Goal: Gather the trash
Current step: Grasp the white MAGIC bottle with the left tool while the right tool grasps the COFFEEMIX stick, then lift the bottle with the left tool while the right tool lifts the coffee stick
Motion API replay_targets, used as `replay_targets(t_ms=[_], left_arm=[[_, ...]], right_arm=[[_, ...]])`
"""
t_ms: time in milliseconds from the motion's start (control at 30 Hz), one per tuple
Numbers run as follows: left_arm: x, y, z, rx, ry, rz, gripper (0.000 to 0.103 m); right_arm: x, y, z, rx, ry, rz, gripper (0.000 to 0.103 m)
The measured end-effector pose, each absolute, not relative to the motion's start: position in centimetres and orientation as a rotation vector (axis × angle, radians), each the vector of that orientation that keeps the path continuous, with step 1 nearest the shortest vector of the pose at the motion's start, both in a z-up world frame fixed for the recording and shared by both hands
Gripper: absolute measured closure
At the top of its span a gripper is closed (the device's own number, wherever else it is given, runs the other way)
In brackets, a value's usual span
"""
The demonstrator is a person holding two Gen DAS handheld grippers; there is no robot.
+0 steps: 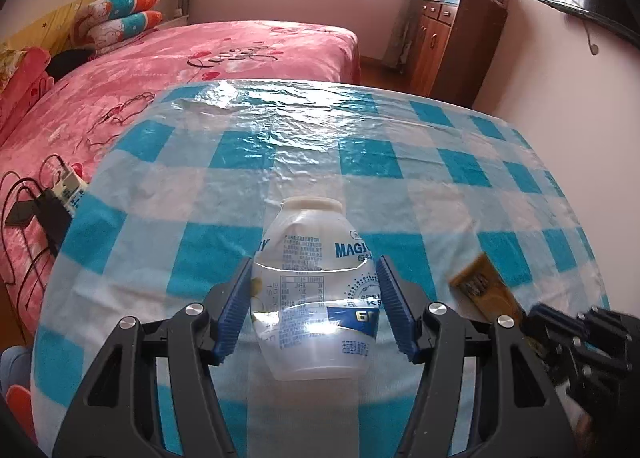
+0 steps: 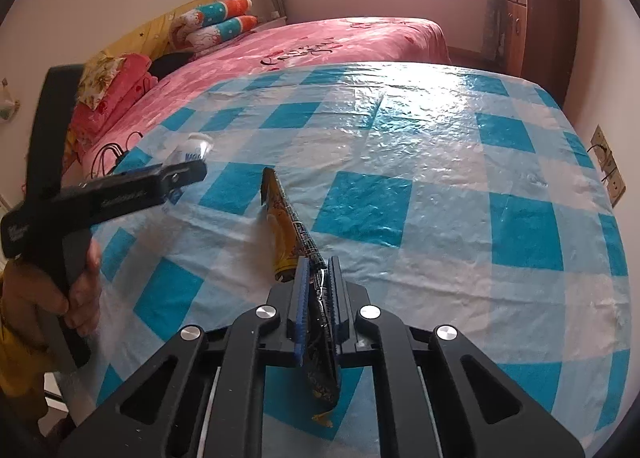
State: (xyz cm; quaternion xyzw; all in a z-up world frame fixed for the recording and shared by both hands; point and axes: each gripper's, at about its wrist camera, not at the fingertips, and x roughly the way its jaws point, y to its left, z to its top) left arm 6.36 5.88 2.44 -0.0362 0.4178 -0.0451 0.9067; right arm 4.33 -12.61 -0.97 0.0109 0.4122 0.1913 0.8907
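Trash is being gathered from a worktop (image 2: 460, 193) covered with a blue and white checked plastic cloth, two pieces at once, one per gripper. An empty clear plastic bottle (image 1: 316, 290), crumpled, with a white cap, is being clamped by the left gripper (image 1: 316, 300); its blue ribbed jaws are pressing on both sides of the label. The bottle's long axis is running away from the jaws, cap pointing toward the pink bed (image 1: 224, 53) beyond the worktop, so that it is being held across its narrow width.

Just to the right of the bottle, a flattened yellow and black wrapper (image 2: 290, 230) is being pinched edge-on by the right gripper (image 2: 320, 282), whose jaws are clenched nearly together on its near end. The wrapper's long axis is sloping up and away from the jaws, free end toward the bottle, likely lifted clear of the cloth. No bin is being shown.
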Motion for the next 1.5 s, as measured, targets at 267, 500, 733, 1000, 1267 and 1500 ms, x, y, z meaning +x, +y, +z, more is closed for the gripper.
replay_targets(t_ms=[267, 500, 733, 1000, 1267, 1500], left_arm=[[1.7, 7.0, 2.8, -0.121, 0.861, -0.125, 0.041], [-1.4, 8.0, 2.4, -0.131, 0.869, -0.124, 0.041], [-4.2, 9.3, 1.9, -0.111, 0.87, -0.099, 0.041], [-6.5, 10.9, 1.9, -0.082, 0.87, -0.063, 0.041], [-8.3, 12.2, 1.7, -0.068, 0.876, -0.053, 0.041], [-9.5, 13.7, 1.4, -0.059, 0.873, -0.039, 0.041]], right_arm=[[2.7, -12.4, -0.4, 0.045, 0.833, 0.423, 0.096], [1.0, -11.2, 0.3, 0.036, 0.814, 0.442, 0.096], [-0.5, -9.0, 0.2, 0.054, 0.855, 0.511, 0.096], [-3.0, -6.3, -1.3, 0.102, 0.947, 0.602, 0.096], [-5.1, -4.0, -1.0, 0.031, 0.921, 0.613, 0.093], [-4.8, -0.7, -0.3, -0.048, 0.872, 0.601, 0.051]])
